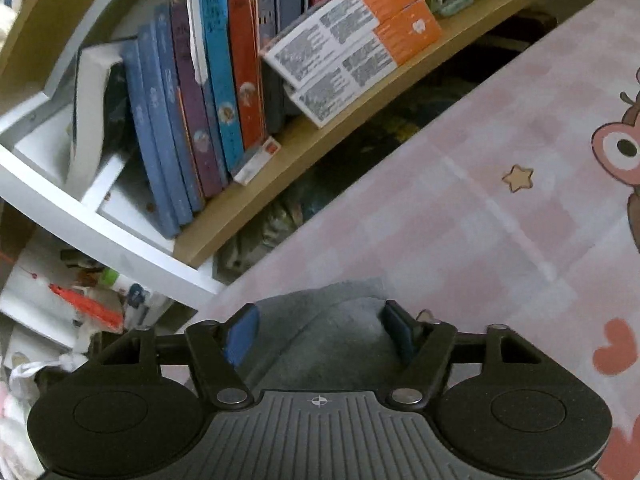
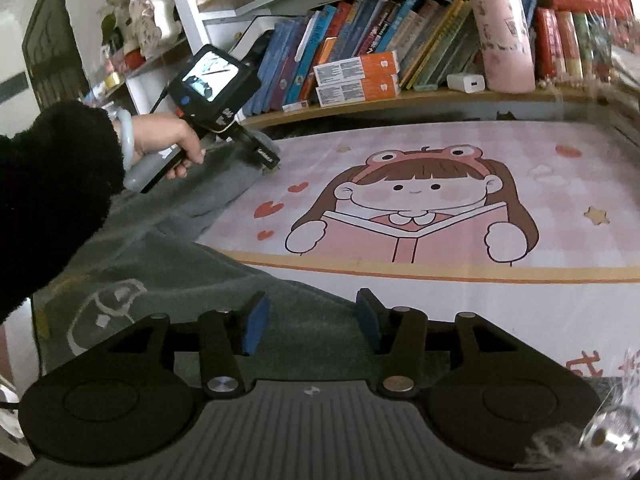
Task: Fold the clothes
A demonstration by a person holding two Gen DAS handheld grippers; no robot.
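A grey sweatshirt (image 2: pixel 180 240) with a white outline print lies over the left and near part of the pink cartoon mat (image 2: pixel 420 200). My right gripper (image 2: pixel 312 320) hovers low over the sweatshirt's near edge, open, with cloth below its blue pads (image 2: pixel 254 324) and none pinched. A hand in a black fluffy sleeve holds my left gripper (image 2: pixel 270 160) at the garment's far corner. In the left wrist view my left gripper (image 1: pixel 320 332) stands with its jaws apart over that grey corner (image 1: pixel 340 300). Cloth lies between the pads without being pressed.
A wooden shelf (image 2: pixel 400 100) behind the mat carries leaning books, two orange-and-white boxes (image 2: pixel 356 78), a white charger (image 2: pixel 466 82) and a pink cylinder (image 2: pixel 504 40). A dark gap (image 1: pixel 380 128) runs between shelf and mat. Clutter (image 1: pixel 80 300) lies left of the table.
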